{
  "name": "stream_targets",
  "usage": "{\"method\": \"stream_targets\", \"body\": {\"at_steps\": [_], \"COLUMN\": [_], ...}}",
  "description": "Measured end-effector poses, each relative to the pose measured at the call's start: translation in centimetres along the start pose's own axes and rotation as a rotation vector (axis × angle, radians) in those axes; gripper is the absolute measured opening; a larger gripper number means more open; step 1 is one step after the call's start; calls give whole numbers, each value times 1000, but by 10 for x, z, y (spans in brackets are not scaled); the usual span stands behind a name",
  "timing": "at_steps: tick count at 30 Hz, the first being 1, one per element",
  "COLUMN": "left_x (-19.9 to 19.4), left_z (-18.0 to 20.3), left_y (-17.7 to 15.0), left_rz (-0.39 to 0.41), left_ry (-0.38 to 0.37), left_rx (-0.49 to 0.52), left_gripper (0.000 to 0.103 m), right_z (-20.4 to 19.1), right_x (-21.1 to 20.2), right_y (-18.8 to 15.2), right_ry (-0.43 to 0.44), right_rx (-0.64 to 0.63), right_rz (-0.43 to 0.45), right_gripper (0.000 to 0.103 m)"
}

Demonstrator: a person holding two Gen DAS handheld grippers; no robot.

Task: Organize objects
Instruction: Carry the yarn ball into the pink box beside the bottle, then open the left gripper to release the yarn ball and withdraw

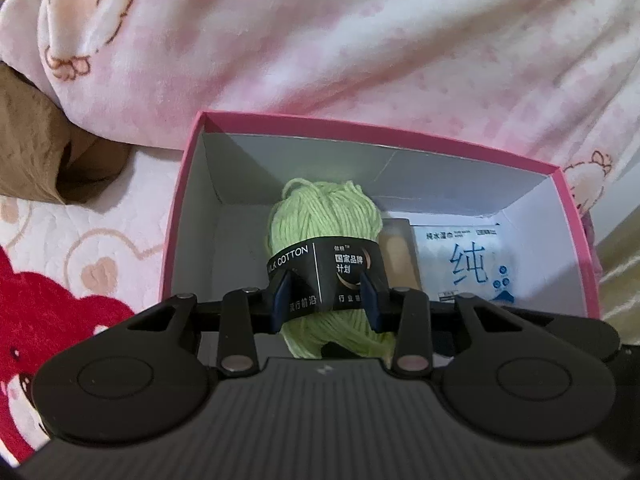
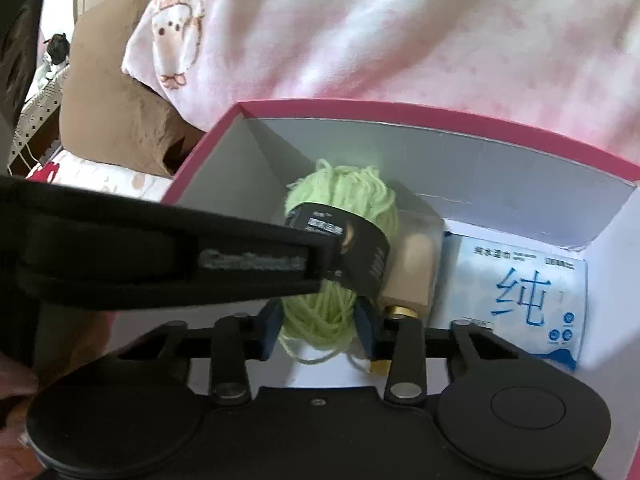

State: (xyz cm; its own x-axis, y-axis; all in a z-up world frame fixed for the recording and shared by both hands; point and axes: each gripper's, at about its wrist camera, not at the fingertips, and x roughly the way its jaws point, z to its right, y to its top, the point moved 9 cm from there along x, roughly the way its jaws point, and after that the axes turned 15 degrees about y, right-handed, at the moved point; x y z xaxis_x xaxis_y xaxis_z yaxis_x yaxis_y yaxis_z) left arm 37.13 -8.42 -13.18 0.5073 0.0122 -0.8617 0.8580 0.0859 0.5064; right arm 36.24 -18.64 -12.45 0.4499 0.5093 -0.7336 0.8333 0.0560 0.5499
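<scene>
The left gripper has its jaws closed on the black paper band of a pale green skein of cotton yarn, held inside the open pink cardboard box with white walls that sits on the bed. The right gripper clamps the lower end of the same skein. Just beside the yarn lies a beige bottle with a gold cap, then a white pack of wet wipes with blue print. A pink fleece blanket lies behind the box.

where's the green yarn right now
In both wrist views the green yarn sits inside the pink box, left of the beige bottle, with both grippers' fingers closed on it.
</scene>
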Motion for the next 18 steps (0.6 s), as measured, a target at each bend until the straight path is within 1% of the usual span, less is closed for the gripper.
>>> {"method": "stream_targets", "body": {"at_steps": [2, 5, 8, 11, 14, 18], "left_x": [-5, -13, -26, -44, -66, -93], "left_z": [-2, -5, -9, -16, -21, -29], "left_y": [-2, -9, -13, -15, -19, -26], "left_rz": [6, -36, -26, -9, 3, -3], "left_ry": [14, -2, 4, 20, 11, -19], "left_rx": [-4, -4, 8, 10, 41, 53], "left_gripper": [40, 41, 43, 45, 48, 50], "right_z": [-4, -6, -8, -12, -20, -33], "right_x": [-5, -16, -32, -48, -66, -98], "right_y": [0, -3, -4, -7, -11, -22], "right_ry": [11, 21, 29, 29, 26, 20], "right_rx": [-4, 16, 23, 23, 16, -2], "right_rz": [21, 62, 97, 103, 114, 127], "right_gripper": [42, 43, 45, 46, 48, 49]}}
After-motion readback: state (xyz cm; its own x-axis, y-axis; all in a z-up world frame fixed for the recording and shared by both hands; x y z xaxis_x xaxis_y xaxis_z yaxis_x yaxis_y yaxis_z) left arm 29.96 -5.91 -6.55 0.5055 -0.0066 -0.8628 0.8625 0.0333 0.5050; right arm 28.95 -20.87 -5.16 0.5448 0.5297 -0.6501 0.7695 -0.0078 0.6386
